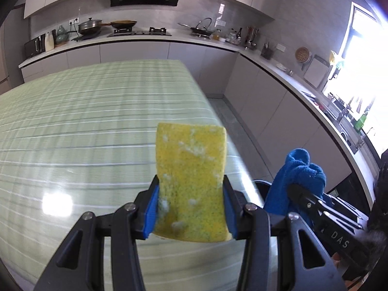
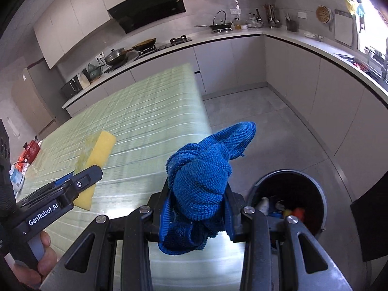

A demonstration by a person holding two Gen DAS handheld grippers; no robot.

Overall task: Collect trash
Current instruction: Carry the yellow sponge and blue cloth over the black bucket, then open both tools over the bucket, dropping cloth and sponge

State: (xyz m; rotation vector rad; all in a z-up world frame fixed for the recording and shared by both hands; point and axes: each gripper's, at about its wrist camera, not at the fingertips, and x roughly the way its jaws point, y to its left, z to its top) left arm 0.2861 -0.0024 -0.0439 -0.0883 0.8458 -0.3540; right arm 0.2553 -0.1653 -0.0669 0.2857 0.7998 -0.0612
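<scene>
The sponge (image 1: 191,181) is porous yellow foam, rough and speckled green, with pale foamy patches. The cloth (image 2: 201,184) is blue terry, its looped pile nubbly and matt. The left gripper (image 1: 190,208) and right gripper (image 2: 197,211) look like matt black plastic with bright metal screw heads; the fingers (image 1: 151,212) carry smooth blue pads. The bench (image 1: 84,121) wears a glossy green-striped cover that throws glare. The bin (image 2: 291,194) is smooth dark plastic. The floor (image 2: 266,121) is matt grey tile.

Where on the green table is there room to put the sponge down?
The green table is bare ahead of the sponge, up to its far edge. Its left corner by the red tin is crowded. The bin already holds trash.
</scene>
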